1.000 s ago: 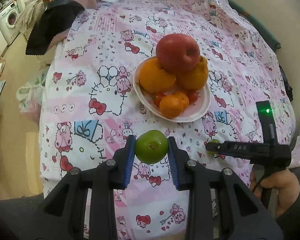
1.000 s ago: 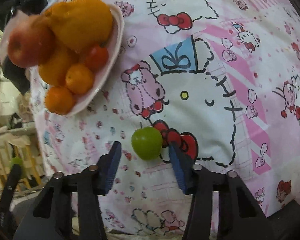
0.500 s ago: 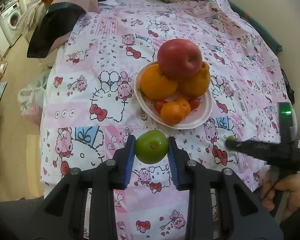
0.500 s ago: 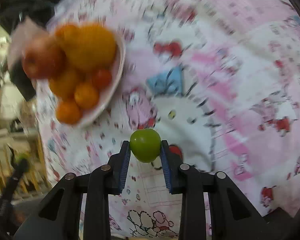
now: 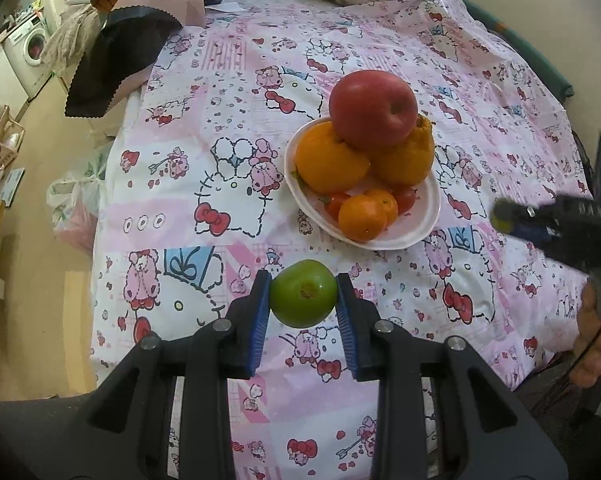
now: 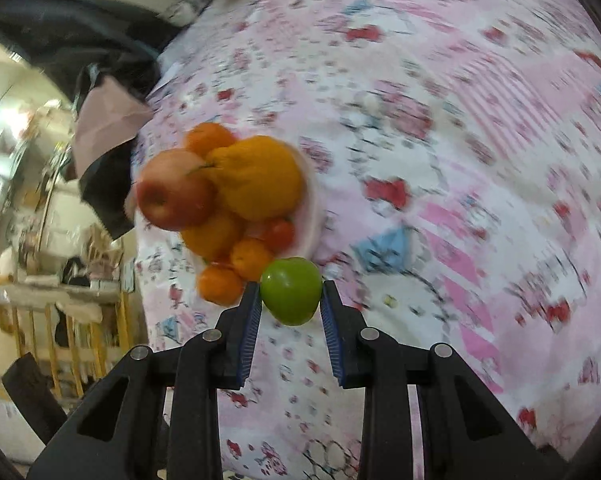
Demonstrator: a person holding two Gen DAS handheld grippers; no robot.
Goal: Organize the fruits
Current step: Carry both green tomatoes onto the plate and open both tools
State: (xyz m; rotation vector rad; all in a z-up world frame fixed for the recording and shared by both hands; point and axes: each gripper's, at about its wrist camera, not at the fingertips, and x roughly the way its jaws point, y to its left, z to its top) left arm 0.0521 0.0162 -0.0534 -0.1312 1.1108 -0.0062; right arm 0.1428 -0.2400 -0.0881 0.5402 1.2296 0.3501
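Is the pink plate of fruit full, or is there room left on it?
Nearly full. The shallow pink plate carries two large oranges, small oranges, tomatoes, and a red apple stacked on top; only the near rim is bare.

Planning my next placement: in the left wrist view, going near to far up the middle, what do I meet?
left gripper shut on green fruit → small orange → large orange → red apple
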